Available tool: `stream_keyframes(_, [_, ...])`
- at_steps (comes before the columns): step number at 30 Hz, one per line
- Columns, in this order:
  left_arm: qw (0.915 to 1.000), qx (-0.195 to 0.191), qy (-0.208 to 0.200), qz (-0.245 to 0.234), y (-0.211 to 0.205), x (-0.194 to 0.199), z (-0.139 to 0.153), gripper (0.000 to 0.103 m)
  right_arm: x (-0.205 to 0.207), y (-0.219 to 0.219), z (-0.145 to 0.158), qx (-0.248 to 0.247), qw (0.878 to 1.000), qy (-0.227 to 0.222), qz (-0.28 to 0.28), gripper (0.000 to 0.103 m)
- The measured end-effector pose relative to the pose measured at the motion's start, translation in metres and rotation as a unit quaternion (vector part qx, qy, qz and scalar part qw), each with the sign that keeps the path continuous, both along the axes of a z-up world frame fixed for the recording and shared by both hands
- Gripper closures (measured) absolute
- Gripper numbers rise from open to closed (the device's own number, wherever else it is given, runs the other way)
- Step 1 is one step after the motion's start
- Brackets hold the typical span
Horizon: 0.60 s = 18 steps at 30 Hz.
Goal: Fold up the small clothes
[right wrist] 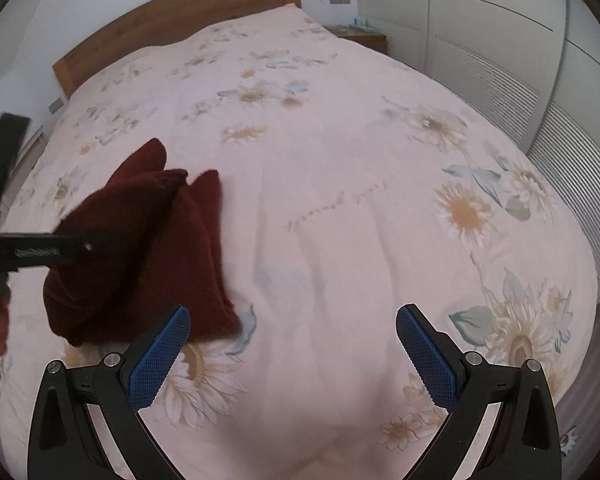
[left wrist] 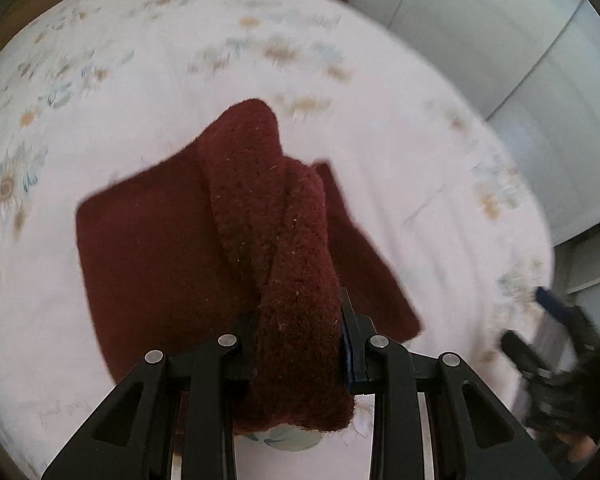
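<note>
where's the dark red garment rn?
The dark red knit garment is clamped in the left gripper, trailing onto the floral bedspread; in the right wrist view it sits far left, beside the open right gripper.

One piece of writing shows: a thin cursive line printed on the floral bedcover (right wrist: 340, 128). In the right wrist view this script (right wrist: 336, 208) lies beyond the open jaws, between them, but the letters are too small and slanted to read. No label, brand or number is legible.
</note>
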<state>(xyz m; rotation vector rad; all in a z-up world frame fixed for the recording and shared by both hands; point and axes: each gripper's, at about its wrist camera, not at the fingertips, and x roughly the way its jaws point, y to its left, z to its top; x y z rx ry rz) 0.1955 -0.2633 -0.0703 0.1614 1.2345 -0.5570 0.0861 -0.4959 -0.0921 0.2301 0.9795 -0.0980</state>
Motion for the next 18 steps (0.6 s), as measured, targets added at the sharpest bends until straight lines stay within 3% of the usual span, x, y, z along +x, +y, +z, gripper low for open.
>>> stream_keyframes(4, [0.9994, 0.025, 0.016, 0.014, -0.001, -0.001, -0.025, 0.068, -0.003, -0.003, -0.006, 0.005, 1.0, 0.006, -0.006, 0.0])
stream_keyframes(10, [0.9984, 0.046, 0.009, 0.031, -0.002, 0.001, -0.024, 0.055, -0.004, 0.0, -0.006, 0.01, 1.0, 0.008, -0.004, 0.0])
stream_keyframes(12, [0.9984, 0.042, 0.006, 0.038, 0.0, 0.001, -0.019, 0.033, -0.003, 0.002, -0.005, 0.009, 1.0, 0.01, 0.0, 0.0])
stream_keyframes(14, [0.9987, 0.033, -0.005, 0.037, 0.001, 0.002, -0.012, 0.022, -0.003, 0.004, -0.003, 0.009, 1.0, 0.008, 0.003, 0.0])
stream_keyframes(16, [0.9987, 0.031, -0.017, 0.037, 0.001, -0.001, -0.001, 0.016, -0.003, 0.006, 0.001, 0.007, 1.0, 0.005, 0.006, 0.0])
stream_keyframes(18, [0.9987, 0.02, -0.017, 0.043, 0.005, 0.001, 0.008, 0.001, -0.002, 0.01, 0.005, 0.005, 1.0, 0.002, 0.011, 0.0])
